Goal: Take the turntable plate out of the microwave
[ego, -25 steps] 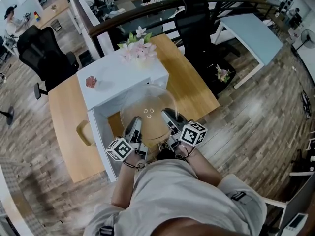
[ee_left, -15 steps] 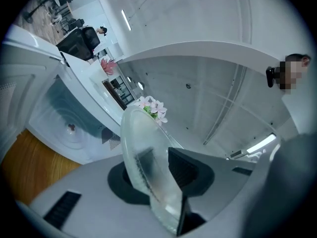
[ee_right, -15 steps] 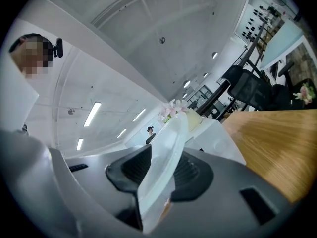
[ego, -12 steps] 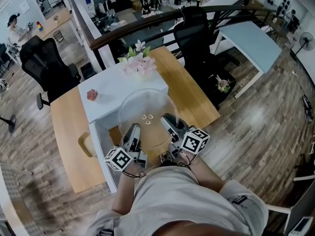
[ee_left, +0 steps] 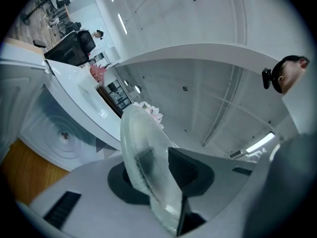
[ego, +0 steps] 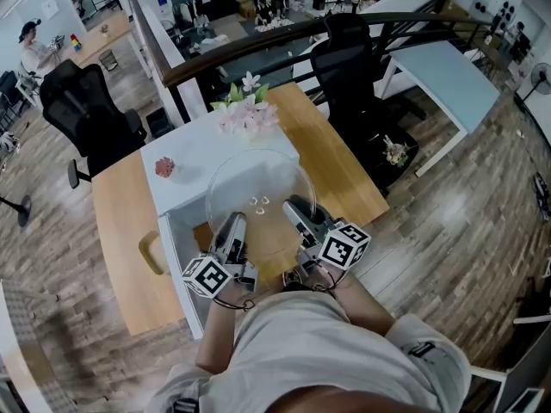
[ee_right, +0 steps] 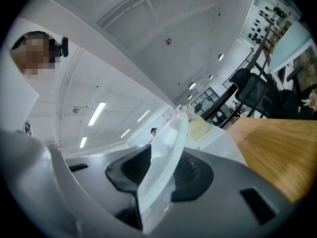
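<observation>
The clear glass turntable plate [ego: 258, 188] hangs in the air over the front of the white microwave [ego: 194, 157], roughly level. My left gripper [ego: 231, 228] is shut on its near left rim and my right gripper [ego: 298, 211] on its near right rim. The left gripper view shows the plate [ee_left: 141, 152] edge-on, pinched in the left gripper [ee_left: 158, 168], with the microwave's open cavity [ee_left: 59, 133] behind at the left. Seen from the right gripper view, the plate [ee_right: 168, 148] sits clamped in the right gripper [ee_right: 161, 171].
The microwave stands on a wooden table [ego: 336, 157], its door [ego: 176, 269] swung open to the left. Pink flowers [ego: 247, 110] and a small pink object [ego: 164, 167] rest on its top. Black office chairs [ego: 86, 114] [ego: 349, 67] stand beyond, and a pale blue table [ego: 448, 71] at the right.
Both grippers have lifted the plate together; it now covers more of the microwave's top in the head view. The grips have not changed.
</observation>
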`<action>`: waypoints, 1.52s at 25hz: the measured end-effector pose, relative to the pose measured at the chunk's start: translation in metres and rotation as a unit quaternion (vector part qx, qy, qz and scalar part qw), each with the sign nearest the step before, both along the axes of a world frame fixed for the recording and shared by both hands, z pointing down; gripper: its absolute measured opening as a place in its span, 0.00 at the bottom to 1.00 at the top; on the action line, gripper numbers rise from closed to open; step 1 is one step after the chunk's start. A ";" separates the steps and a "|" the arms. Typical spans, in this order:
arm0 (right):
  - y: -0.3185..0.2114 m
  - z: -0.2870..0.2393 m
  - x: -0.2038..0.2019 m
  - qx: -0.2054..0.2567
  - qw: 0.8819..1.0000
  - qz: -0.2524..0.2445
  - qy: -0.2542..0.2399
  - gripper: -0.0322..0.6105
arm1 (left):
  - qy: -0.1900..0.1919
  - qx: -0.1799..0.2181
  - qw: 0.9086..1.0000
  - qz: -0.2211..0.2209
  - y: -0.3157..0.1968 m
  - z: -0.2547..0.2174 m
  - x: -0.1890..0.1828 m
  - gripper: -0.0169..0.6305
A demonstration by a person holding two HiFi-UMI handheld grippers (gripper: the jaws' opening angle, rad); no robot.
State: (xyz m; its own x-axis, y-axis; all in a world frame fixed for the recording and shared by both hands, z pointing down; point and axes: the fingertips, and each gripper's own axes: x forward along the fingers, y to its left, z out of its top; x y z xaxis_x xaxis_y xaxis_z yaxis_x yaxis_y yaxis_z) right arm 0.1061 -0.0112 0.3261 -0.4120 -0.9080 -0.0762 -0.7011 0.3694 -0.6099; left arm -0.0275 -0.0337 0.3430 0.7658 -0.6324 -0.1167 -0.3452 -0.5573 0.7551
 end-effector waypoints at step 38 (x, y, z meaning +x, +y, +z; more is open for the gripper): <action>-0.001 -0.010 -0.002 0.010 1.000 -0.010 0.009 0.25 | -0.007 0.013 1.000 -0.009 0.001 -0.011 -0.002 0.21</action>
State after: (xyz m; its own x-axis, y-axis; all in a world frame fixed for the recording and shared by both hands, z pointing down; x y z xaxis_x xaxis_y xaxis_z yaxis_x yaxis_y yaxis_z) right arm 0.1045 -0.0126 0.3157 -0.4317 -0.8979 -0.0863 -0.7043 0.3953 -0.5896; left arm -0.0291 -0.0329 0.3321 0.7555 -0.6437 -0.1220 -0.3665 -0.5696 0.7357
